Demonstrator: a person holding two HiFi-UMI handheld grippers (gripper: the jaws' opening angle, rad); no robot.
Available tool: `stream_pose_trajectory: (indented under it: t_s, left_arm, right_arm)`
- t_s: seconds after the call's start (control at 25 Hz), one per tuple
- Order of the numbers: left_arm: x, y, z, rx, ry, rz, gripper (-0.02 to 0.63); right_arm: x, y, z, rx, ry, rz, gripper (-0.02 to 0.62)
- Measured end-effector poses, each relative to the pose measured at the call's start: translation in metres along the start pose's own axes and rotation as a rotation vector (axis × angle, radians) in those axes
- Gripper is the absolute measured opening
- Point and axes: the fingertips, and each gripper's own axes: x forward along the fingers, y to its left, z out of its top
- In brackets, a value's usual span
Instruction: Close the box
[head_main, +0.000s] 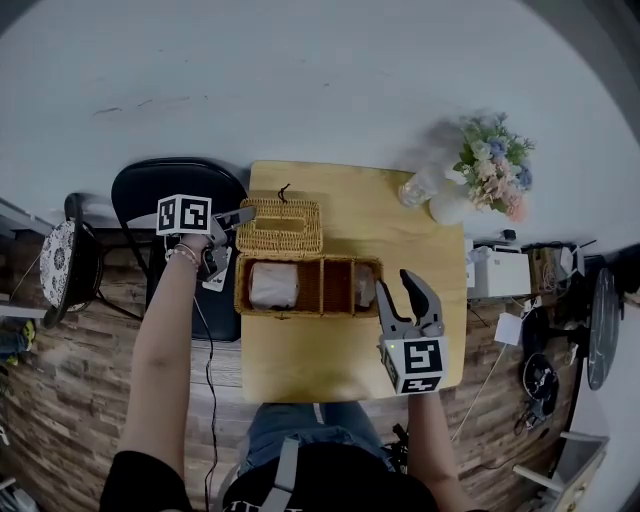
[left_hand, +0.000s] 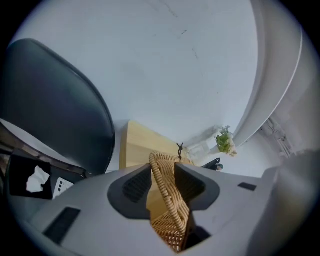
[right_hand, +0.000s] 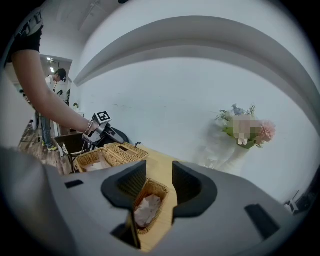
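Note:
A wicker box (head_main: 310, 312) sits on the wooden table (head_main: 340, 365), its compartments holding white bundles (head_main: 272, 285). Its wicker lid (head_main: 283, 226) lies folded back behind it. My left gripper (head_main: 243, 217) is at the lid's left edge. In the left gripper view the lid (left_hand: 169, 202) runs between the jaws of the left gripper (left_hand: 162, 175), and both pads press on its rim. My right gripper (head_main: 400, 288) hovers open just off the box's right end. The right gripper view shows that end of the box (right_hand: 159, 188), below the spread jaws of the right gripper (right_hand: 159, 177).
A black chair (head_main: 170, 185) stands left of the table with a dark handset (head_main: 215, 280) on it. A glass jar (head_main: 415, 188) and a white vase of flowers (head_main: 490, 165) occupy the table's far right corner. A white case (head_main: 500, 272) sits off the right edge.

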Motion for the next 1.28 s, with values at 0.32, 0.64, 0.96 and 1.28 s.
stream_pose_trajectory:
  t_s: [0.32, 0.64, 0.96, 1.28]
  left_arm:
    - [-0.024, -0.032, 0.017, 0.181, -0.058, -0.002, 0.128]
    - [-0.047, -0.066, 0.016, 0.376, -0.033, 0.036, 0.110]
    - [-0.070, -0.091, 0.002, 0.579, -0.020, 0.114, 0.106]
    - [-0.089, -0.104, -0.020, 0.807, 0.043, 0.231, 0.092]
  right_arm:
    - [-0.008, 0.007, 0.014, -0.010, -0.035, 0.004, 0.167]
    - [-0.021, 0.007, 0.027, 0.017, -0.087, -0.013, 0.167]
    - [-0.042, 0.014, 0.046, -0.009, -0.153, 0.002, 0.167]
    - [-0.057, 0.020, 0.053, -0.035, -0.193, 0.050, 0.167]
